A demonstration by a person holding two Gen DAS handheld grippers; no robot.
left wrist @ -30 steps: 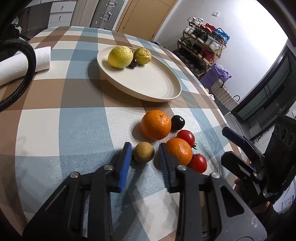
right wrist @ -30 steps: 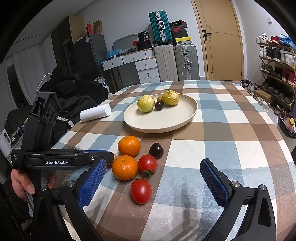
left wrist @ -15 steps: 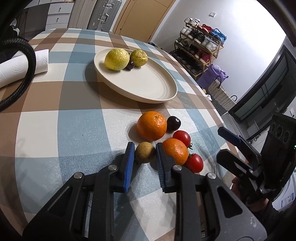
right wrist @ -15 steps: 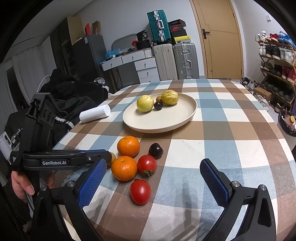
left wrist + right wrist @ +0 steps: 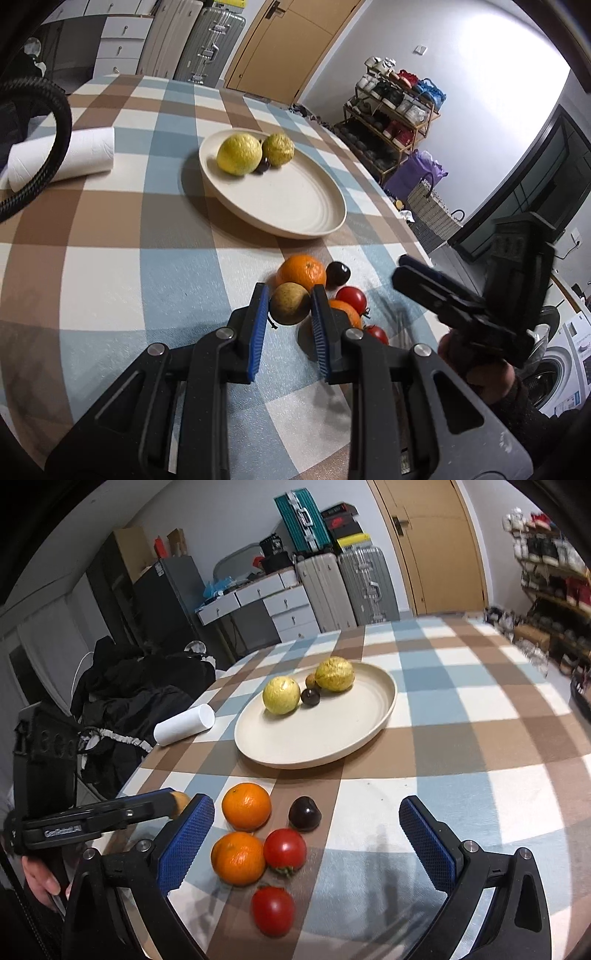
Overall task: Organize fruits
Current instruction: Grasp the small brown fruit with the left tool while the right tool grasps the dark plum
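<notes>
Gripping brown fruit (image 5: 290,303): left claw (image 5: 287,307) clamped on it. Right claw (image 5: 306,843) gaping, idle. Advice: lift straight, clear oranges (image 5: 301,272), set gently on plate (image 5: 295,206).

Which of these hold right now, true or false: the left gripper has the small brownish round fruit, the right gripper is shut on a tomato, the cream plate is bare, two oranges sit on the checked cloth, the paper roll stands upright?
1. The left gripper is shut on the small brownish round fruit. True.
2. The right gripper is shut on a red tomato. False: it is open and holds nothing, above the fruit on the table.
3. The round cream plate is bare. False: two yellow-green fruits and smaller dark ones lie on it.
4. Two oranges sit on the checked tablecloth. True.
5. The white paper roll stands upright. False: it lies on its side.
</notes>
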